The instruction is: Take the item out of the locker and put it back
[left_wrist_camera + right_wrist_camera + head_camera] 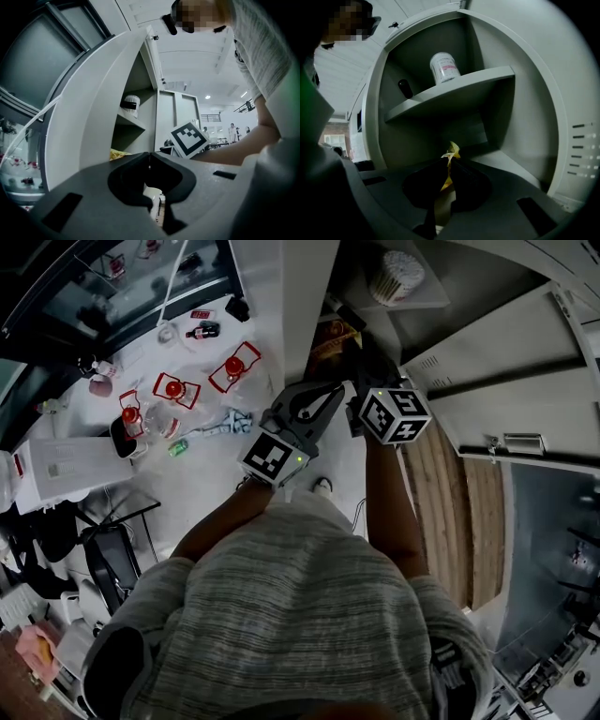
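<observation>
- At the locker's [525,117] lower compartment, below the shelf [454,91]: yellow packet [452,151], its thin edge pinched in the closed right gripper [449,161].
- Left gripper [150,157]: jaws together, empty.
- Risk: such an edge hold may slip or tear, dropping the packet.

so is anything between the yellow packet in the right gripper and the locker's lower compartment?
Nothing visible. The right gripper is shut on the yellow packet, facing the open lower compartment; the shelf with the white bottle sits above it.
</observation>
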Demonstrator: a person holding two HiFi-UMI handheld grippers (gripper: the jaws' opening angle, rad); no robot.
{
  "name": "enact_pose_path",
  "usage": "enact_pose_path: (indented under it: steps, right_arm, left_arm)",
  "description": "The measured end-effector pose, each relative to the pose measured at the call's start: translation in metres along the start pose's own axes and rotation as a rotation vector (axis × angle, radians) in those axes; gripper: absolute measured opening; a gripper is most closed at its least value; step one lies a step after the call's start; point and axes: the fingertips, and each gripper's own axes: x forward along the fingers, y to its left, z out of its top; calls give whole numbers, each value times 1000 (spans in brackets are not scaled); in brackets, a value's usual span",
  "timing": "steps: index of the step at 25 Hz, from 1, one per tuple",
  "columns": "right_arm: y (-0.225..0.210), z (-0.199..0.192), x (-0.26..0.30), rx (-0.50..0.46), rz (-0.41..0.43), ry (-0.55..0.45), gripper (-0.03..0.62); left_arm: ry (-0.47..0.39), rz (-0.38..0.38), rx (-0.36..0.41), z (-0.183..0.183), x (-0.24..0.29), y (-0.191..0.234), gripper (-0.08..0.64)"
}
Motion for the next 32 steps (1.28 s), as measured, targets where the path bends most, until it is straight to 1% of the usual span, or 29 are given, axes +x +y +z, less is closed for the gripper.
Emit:
enact_pose_path:
  steps: [3,4,5,6,10,14,17,21,24,26,28,30,32]
  right_arm:
    - [1,-7,3,-100,-10,91,44]
    - [2,-9,4,-127,-11,119,81]
    - [3,-9,5,-147,-10,138,138]
    - [4,-10,5,-164,-7,151,171]
    - [8,-11,0,-235,-4,178,237]
    - [5,-16,-2,-320,-34,259,256]
    - [2,-17,-2,-352,-50,320,256]
    - [-6,-31,-10,-407,-85,468,256]
    - [-13,-37,-16,-449,-120,522,256]
    - [-16,-36,-20,-480,-140,534,256]
    - [-18,-27,-22,-508,-155,512,256]
    - [-15,-12,-24,-506,-151,451,256]
    - [-8,3,-25,-484,-130,376,256]
  left_arm:
    - [-5,-3,-1,1,2,-1,17]
    - [-7,-5,-1,1,3,-1,18]
    - [-9,-8,1,2,4,-1,17]
    - [-11,-11,4,3,5,-2,17]
    - [-9,-21,1,3,7,-5,18]
    - [-18,-18,-1,4,7,-5,17]
    - [-19,-17,0,6,8,-6,18]
    - [-24,-20,6,8,7,-9,18]
    - [-27,-19,5,9,5,-10,17]
    - [-28,-19,6,10,4,-10,17]
    - [-29,-19,6,9,5,-11,17]
    - [-31,-19,6,9,6,-12,17]
    - [-31,-21,5,10,7,-13,17]
